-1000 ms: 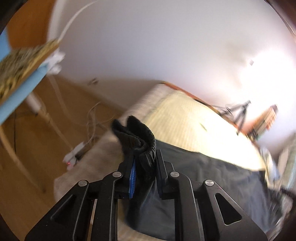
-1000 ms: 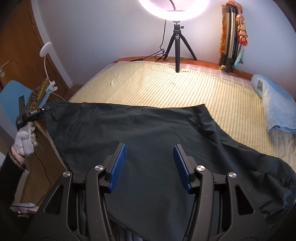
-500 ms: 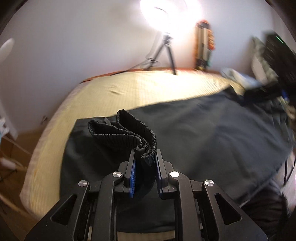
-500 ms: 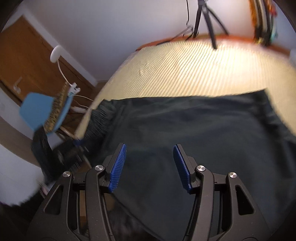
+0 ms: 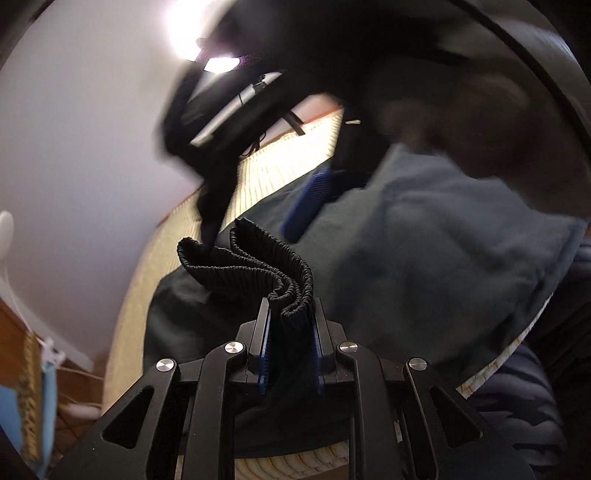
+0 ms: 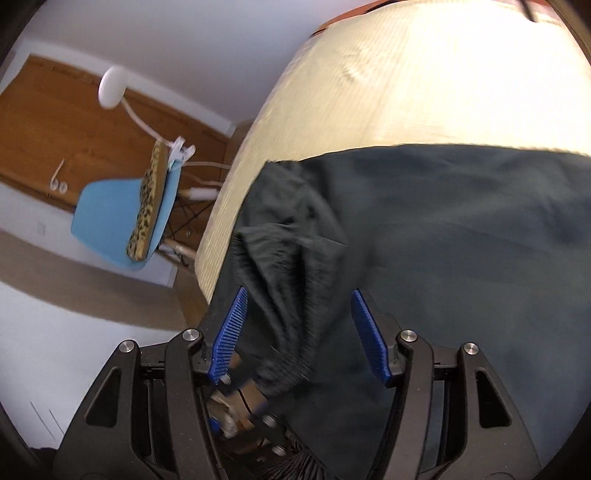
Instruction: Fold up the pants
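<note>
Dark pants [image 5: 424, 266] lie spread on a bed with a yellow striped cover [image 5: 280, 162]. My left gripper [image 5: 290, 325] is shut on the bunched elastic waistband [image 5: 251, 266] and holds it above the bed. My right gripper [image 6: 297, 325] is open, its blue pads on either side of a raised fold of the pants [image 6: 291, 266] near the waist end. It shows blurred in the left wrist view [image 5: 306, 206], close above the waistband. The rest of the pants [image 6: 461, 229] lies flat to the right.
A blue chair [image 6: 110, 221] with a leopard-print cushion [image 6: 147, 206] stands left of the bed, a white lamp [image 6: 110, 88] clipped to it. A wooden door is behind. A bright ring light [image 5: 184, 33] glares above. My dark padded sleeve [image 5: 517, 406] is at the lower right.
My left gripper swung further right and closer to the right gripper, still holding the waistband. My right gripper moved down over the waist end; a fold of cloth now rises between its open pads.
</note>
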### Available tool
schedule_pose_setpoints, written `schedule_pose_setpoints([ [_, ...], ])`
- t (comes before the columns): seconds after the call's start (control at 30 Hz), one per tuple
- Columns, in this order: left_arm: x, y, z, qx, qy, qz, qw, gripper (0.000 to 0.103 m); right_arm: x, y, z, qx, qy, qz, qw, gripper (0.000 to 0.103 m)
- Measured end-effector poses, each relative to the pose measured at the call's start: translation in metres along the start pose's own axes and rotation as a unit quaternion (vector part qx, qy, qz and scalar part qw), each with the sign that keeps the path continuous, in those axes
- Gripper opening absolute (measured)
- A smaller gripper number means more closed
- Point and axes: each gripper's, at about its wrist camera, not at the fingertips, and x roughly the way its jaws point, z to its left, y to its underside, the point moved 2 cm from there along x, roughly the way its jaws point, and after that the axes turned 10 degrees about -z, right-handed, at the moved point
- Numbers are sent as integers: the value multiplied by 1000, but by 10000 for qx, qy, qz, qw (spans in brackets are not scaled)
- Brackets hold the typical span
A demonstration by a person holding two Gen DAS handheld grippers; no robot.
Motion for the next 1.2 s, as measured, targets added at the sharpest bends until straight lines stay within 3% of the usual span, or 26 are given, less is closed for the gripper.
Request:
schedule_pose_setpoints([
  [0.2,-16,7,-11,292,-77,-115,9995,16,19,-8,19,-321,449,249,9982,62],
  [0.4,-22,6,-11,272,-10,-150,9995,16,25,-8,14,-456,1201,356,9911,62],
  [0.47,-24,4,-9,195,41,-155,9997,16,25,-8,9,-387,1241,333,9910,61],
  [0.53,-21,3,-4,106,68,-164,9998,16,19,-8,1,-165,1206,233,9923,34],
  [0.67,-24,-3,14,-331,222,-242,9989,16,-1,-8,-16,486,634,-33,9968,21],
  [0.73,-28,-9,21,-626,315,-334,9970,16,-13,-8,-21,755,303,-225,9964,21],
  [0.8,-30,-14,27,-915,448,-373,9941,16,-21,-7,-25,874,276,-320,9953,24],
  [0.93,-29,-19,28,-1056,584,-377,9920,16,-37,-2,-37,1064,610,-512,9911,53],
  [1.2,-34,-19,3,-616,730,-388,9947,16,-34,6,-41,1147,785,-249,9900,55],
])
